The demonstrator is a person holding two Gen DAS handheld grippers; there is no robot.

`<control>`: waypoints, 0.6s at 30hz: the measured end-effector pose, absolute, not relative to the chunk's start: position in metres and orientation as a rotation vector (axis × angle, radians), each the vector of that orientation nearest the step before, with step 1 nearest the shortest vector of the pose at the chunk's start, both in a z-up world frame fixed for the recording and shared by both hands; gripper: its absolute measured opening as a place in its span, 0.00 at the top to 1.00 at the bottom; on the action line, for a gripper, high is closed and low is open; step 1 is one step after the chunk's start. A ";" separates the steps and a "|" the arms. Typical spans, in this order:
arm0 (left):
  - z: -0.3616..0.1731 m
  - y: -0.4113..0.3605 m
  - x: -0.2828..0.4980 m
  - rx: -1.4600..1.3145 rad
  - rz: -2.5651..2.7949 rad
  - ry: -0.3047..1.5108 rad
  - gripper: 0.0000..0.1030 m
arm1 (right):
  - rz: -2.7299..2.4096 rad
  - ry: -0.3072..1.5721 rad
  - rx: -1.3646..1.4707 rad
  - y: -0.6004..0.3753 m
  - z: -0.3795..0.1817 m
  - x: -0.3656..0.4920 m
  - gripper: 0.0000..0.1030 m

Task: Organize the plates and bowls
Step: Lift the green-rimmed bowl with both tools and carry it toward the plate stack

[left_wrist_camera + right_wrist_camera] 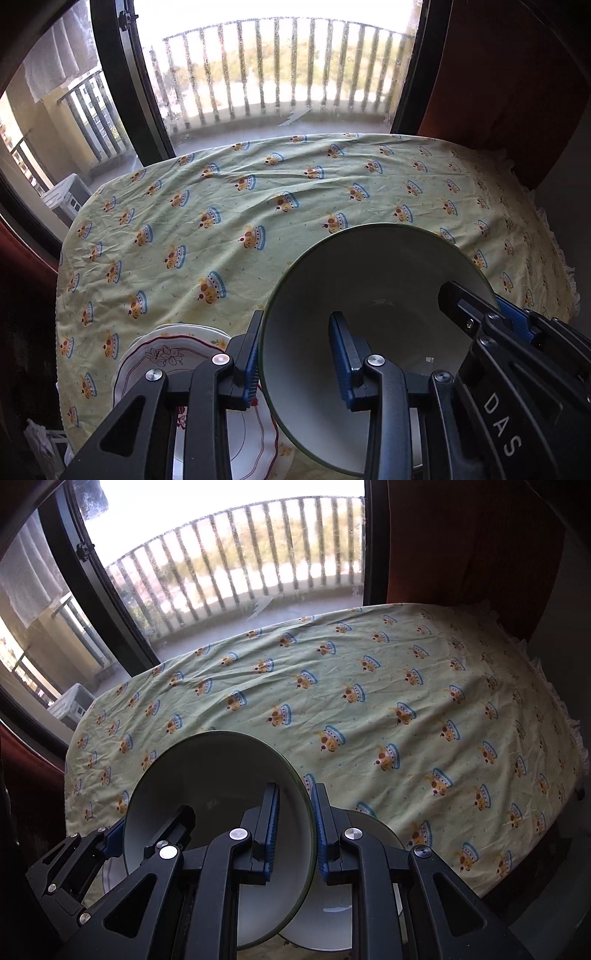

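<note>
A white bowl with a green rim is held between both grippers above the near edge of the table. My left gripper is shut on its left rim, one finger inside and one outside. My right gripper straddles the opposite rim of the bowl, jaws close on it. The right gripper's fingers show in the left wrist view. A stack of floral plates lies under the left gripper. Another white bowl sits under the right gripper.
The table wears a pale green cloth with a crown print. Behind it is a glass balcony door with a dark frame and a red curtain at the right.
</note>
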State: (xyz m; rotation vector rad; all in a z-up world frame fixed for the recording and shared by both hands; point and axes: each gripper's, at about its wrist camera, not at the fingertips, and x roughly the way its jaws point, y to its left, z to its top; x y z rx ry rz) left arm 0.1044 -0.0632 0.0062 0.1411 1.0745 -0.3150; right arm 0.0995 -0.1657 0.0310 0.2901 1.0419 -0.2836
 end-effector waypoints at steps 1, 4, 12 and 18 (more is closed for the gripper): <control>0.004 -0.068 0.101 0.138 -0.310 1.081 0.69 | -0.280 1.048 0.286 -0.171 0.029 0.096 0.79; 0.001 -0.082 0.092 0.147 -0.292 1.078 0.69 | -0.265 1.064 0.274 -0.184 0.022 0.088 0.79; -0.005 -0.105 0.076 0.133 -0.226 1.093 0.69 | -0.193 1.077 0.285 -0.214 0.012 0.076 0.79; -0.017 -0.115 0.067 0.080 -0.167 1.130 0.69 | -0.130 1.106 0.261 -0.229 0.002 0.071 0.79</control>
